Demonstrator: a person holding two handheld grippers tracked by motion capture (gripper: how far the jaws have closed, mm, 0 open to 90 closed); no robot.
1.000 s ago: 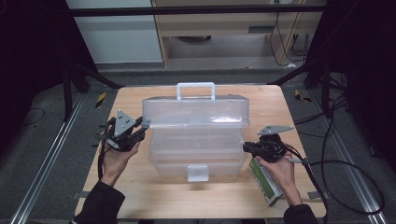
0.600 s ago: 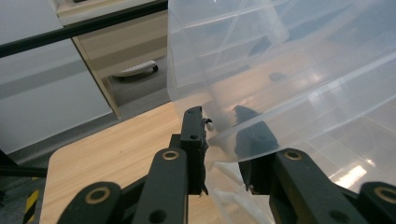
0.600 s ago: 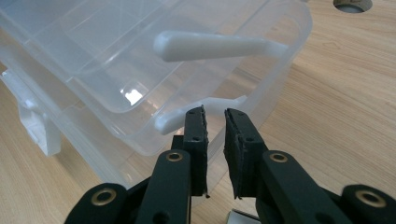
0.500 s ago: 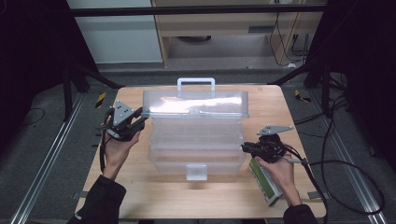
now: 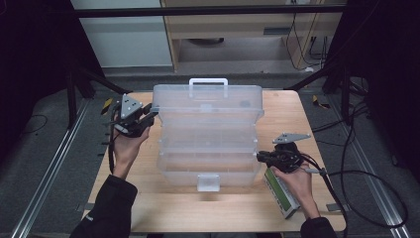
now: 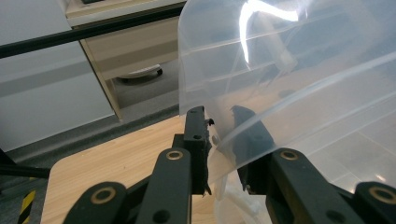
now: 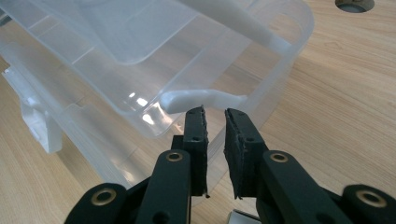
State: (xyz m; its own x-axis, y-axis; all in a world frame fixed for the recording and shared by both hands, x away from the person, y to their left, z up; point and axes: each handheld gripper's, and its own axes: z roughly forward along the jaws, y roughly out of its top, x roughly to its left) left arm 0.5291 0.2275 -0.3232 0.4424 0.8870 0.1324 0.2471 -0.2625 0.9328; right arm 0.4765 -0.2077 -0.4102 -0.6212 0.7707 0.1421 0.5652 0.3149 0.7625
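Sitting at the middle of the pale wooden desk (image 5: pixel 148 198): a clear plastic storage box (image 5: pixel 208 166) with a white front latch (image 5: pixel 207 182); standing swung up and back over its far side, a clear hinged lid (image 5: pixel 207 101) bearing a white carrying handle (image 5: pixel 208 82).

Gripping the lid's left edge in the high view: the left gripper (image 5: pixel 150 115), held in the person's left hand (image 5: pixel 126 144); in the left gripper view, jaws clamped on that thin clear lid (image 6: pixel 280 70), one black pad on each face of the sheet; jaws having just been closing, with the lid edge between them.

Resting at the box's right end in the high view: the right gripper (image 5: pixel 259 156), held in the right hand (image 5: pixel 297 179); in the right gripper view, jaws standing a narrow gap apart just below the white side clip (image 7: pixel 201 99) on the box rim (image 7: pixel 299 28); pads not touching anything there.

Lying on the desk under the right hand: a flat grey and green oblong device (image 5: pixel 281 193); lettering on it too small to read; no brand or label readable on the box or lid.
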